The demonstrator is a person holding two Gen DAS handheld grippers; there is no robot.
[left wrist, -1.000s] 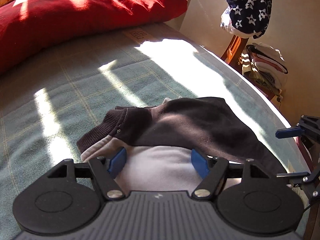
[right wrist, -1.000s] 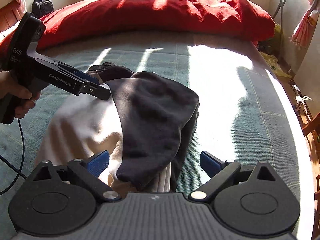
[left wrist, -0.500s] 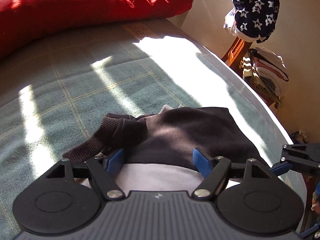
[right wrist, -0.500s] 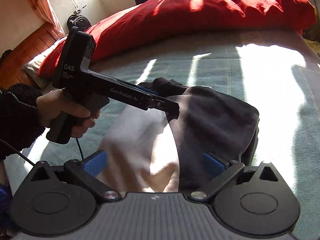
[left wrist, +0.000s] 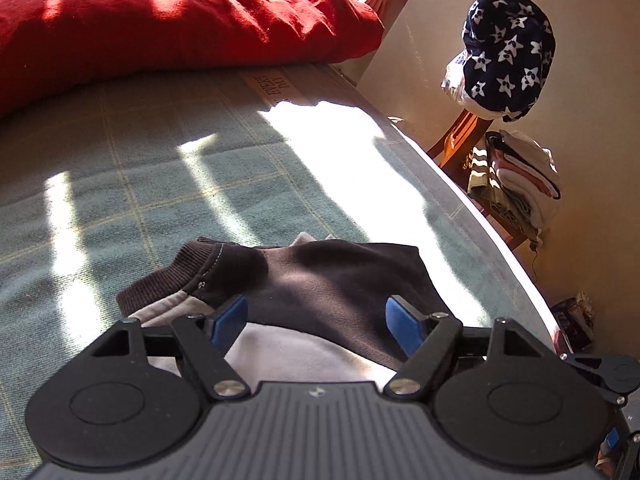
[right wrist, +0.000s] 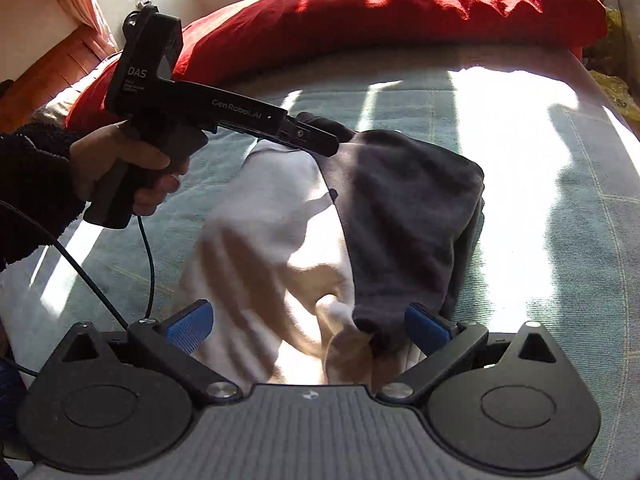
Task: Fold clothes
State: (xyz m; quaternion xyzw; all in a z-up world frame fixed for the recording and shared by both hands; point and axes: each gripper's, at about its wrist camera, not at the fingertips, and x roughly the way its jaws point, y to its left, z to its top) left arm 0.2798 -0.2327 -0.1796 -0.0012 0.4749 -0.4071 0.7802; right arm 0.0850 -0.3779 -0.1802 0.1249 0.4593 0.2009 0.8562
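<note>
The sweatshirt lies folded near the bed's right edge, dark half laid over white; both the left gripper and right gripper have lifted off, jaws wide and empty, so this fold looks finished

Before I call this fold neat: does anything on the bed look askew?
Yes. The sweatshirt lies rumpled; its dark sleeve crosses the white body at a slant, with the ribbed cuff sticking out past the edge.
</note>
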